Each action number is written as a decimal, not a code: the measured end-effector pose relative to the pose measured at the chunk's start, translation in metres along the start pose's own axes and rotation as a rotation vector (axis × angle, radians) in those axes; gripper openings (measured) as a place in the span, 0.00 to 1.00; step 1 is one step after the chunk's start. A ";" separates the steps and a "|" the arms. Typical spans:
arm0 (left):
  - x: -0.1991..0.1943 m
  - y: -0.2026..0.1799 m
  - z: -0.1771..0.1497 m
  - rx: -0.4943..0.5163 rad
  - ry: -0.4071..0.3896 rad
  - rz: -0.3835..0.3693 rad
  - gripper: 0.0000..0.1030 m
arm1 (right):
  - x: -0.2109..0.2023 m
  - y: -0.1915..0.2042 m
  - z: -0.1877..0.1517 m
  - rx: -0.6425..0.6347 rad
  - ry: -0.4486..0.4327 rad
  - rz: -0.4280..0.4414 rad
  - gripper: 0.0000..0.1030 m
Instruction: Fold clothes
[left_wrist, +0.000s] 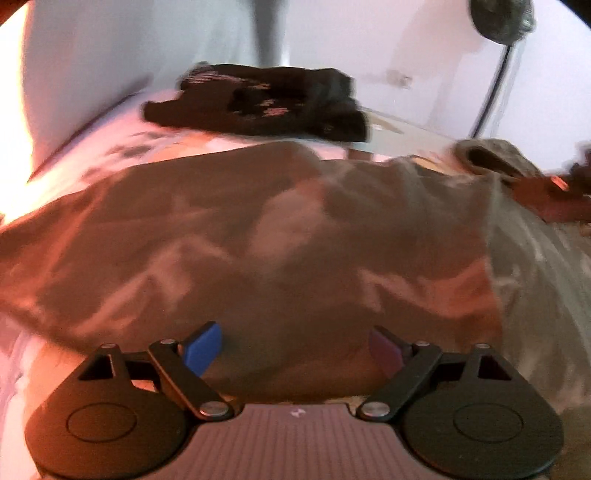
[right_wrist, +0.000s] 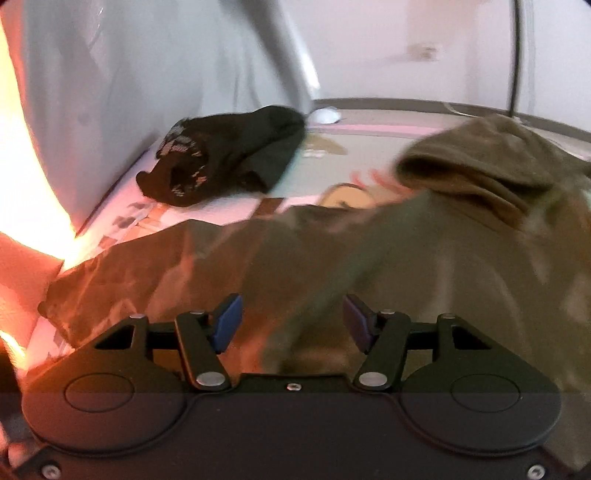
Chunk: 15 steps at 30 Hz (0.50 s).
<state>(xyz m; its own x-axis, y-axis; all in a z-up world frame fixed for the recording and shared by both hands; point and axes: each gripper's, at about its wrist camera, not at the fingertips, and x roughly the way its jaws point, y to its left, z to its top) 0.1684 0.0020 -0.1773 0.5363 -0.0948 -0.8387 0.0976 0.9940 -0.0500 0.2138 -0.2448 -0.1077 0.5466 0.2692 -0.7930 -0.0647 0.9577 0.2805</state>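
Observation:
An olive-brown hooded garment (left_wrist: 280, 236) lies spread over the bed and fills most of both wrist views. Its hood (right_wrist: 480, 173) bunches up at the right in the right wrist view. My left gripper (left_wrist: 295, 347) hovers over the garment's near edge with its blue pads wide apart and nothing between them. My right gripper (right_wrist: 291, 323) stands over the same garment (right_wrist: 332, 258), jaws apart, and I see no cloth pinched between its pads. Both pictures are blurred by motion.
A folded black garment with pale lettering (left_wrist: 258, 103) (right_wrist: 225, 162) lies at the far side of the patterned pink bedsheet (left_wrist: 110, 147), near the white wall (left_wrist: 92, 55). Dark red cloth (left_wrist: 554, 195) shows at the right edge. Strong orange light falls in from the left.

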 end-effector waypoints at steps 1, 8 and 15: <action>-0.001 0.001 -0.003 0.001 -0.008 0.020 0.86 | 0.014 0.006 0.008 -0.002 0.016 -0.006 0.56; 0.001 0.008 -0.006 -0.005 -0.026 0.065 0.92 | 0.092 0.032 0.041 -0.022 0.088 -0.045 0.53; 0.005 0.007 -0.007 -0.002 -0.036 0.045 0.95 | 0.140 0.040 0.052 -0.034 0.147 -0.101 0.50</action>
<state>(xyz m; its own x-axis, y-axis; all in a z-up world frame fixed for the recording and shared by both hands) 0.1660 0.0087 -0.1857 0.5697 -0.0522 -0.8202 0.0709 0.9974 -0.0143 0.3314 -0.1741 -0.1798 0.4243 0.1814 -0.8872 -0.0458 0.9828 0.1790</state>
